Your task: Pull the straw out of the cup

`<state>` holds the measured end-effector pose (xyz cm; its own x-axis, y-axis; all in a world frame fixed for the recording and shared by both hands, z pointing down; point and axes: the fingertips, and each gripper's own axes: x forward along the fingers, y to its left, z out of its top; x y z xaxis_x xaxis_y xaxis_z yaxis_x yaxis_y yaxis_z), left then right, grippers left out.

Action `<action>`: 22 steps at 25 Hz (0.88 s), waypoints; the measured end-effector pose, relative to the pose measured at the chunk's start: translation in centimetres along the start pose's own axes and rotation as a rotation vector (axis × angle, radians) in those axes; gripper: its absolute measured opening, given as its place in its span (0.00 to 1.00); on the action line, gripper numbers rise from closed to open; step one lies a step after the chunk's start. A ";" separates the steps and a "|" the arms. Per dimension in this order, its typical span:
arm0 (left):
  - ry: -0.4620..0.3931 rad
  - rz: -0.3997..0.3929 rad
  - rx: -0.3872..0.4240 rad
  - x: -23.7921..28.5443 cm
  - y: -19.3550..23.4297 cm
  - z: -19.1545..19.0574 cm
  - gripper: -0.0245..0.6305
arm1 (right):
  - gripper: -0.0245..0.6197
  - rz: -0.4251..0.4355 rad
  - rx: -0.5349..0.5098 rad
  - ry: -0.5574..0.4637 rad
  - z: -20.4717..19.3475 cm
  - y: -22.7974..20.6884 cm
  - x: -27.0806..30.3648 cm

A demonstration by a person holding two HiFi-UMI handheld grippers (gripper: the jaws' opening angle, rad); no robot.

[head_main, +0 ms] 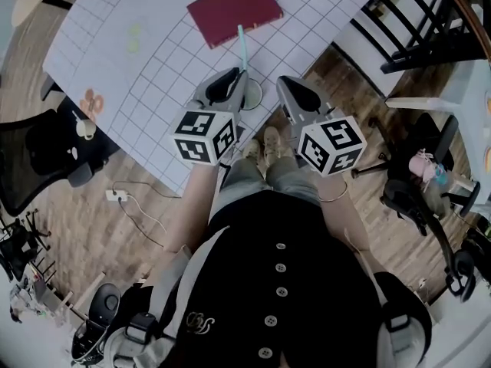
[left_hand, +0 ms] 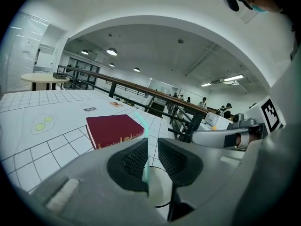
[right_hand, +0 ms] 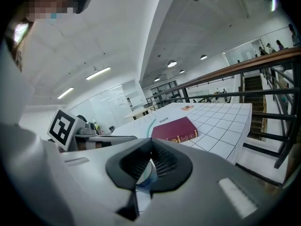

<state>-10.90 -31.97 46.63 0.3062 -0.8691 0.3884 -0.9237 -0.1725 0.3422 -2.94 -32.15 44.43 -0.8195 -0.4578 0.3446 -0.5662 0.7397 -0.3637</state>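
Note:
A teal straw stands up out of a clear cup near the front edge of the white gridded table. My left gripper is at the straw. In the left gripper view the straw runs up through the gap of the left gripper, close to the left pad, and the jaws stand a little apart. My right gripper sits just right of the cup. In the right gripper view its jaws are closed on the cup's clear wall, and the straw's tip shows above them.
A maroon book lies flat on the table behind the cup. The table edge runs just under both grippers. A black office chair stands to the left and dark chairs and a railing to the right.

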 end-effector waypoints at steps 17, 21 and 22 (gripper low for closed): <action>0.082 0.029 -0.012 2.8 0.5 -2.2 0.20 | 0.04 0.030 0.031 0.057 -1.7 -1.4 1.4; 0.095 0.042 -0.013 3.0 0.8 -2.3 0.20 | 0.04 0.031 0.032 0.067 -1.9 -1.9 1.5; 0.099 0.042 -0.011 3.0 0.8 -2.4 0.20 | 0.04 0.031 0.033 0.068 -1.9 -2.0 1.6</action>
<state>-10.14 -33.65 50.11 0.2891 -0.8251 0.4855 -0.9338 -0.1314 0.3327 -2.91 -33.42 47.39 -0.8296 -0.3992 0.3904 -0.5438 0.7361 -0.4029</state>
